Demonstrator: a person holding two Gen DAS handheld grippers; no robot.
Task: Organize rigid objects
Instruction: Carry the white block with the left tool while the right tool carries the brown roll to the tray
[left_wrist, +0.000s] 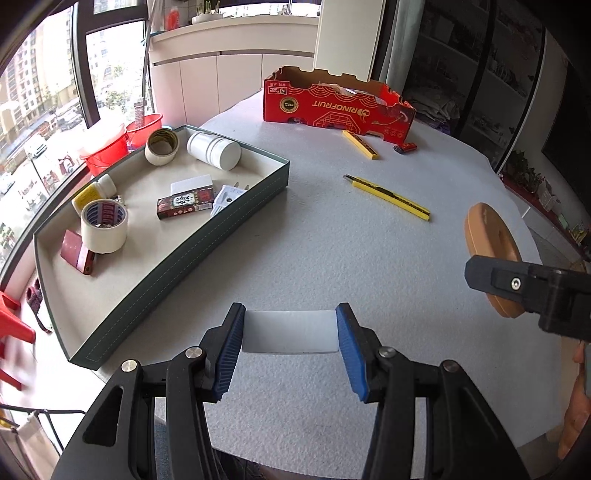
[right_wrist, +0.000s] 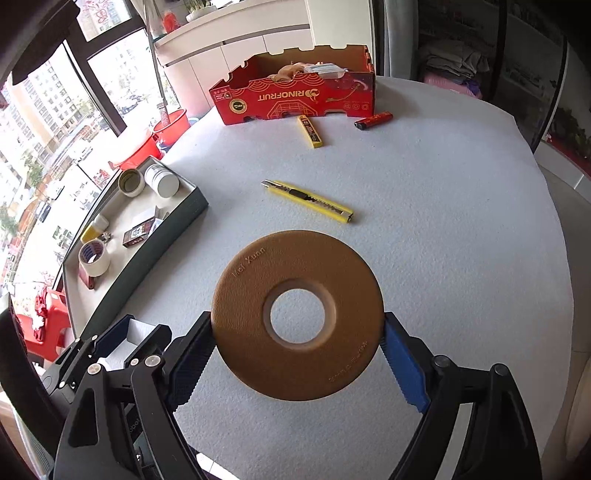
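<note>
My left gripper (left_wrist: 291, 332) is shut on a flat white block (left_wrist: 291, 334), held low over the grey table near its front edge. My right gripper (right_wrist: 297, 332) is shut on a tan ring-shaped disc (right_wrist: 255, 295), held above the table; the disc also shows in the left wrist view (left_wrist: 487, 236). A dark green tray (left_wrist: 207, 240) at the left holds tape rolls (left_wrist: 104, 226), a white jar (left_wrist: 214, 150), a small dark red box (left_wrist: 184, 203) and other small items. A yellow utility knife (left_wrist: 388, 197) lies mid-table.
A red cardboard fruit box (left_wrist: 338, 107) stands at the far side of the table. A yellow blade case (left_wrist: 360, 144) and a red lighter (left_wrist: 405, 148) lie in front of it. Red buckets (left_wrist: 110, 144) stand beyond the table's left edge by the window.
</note>
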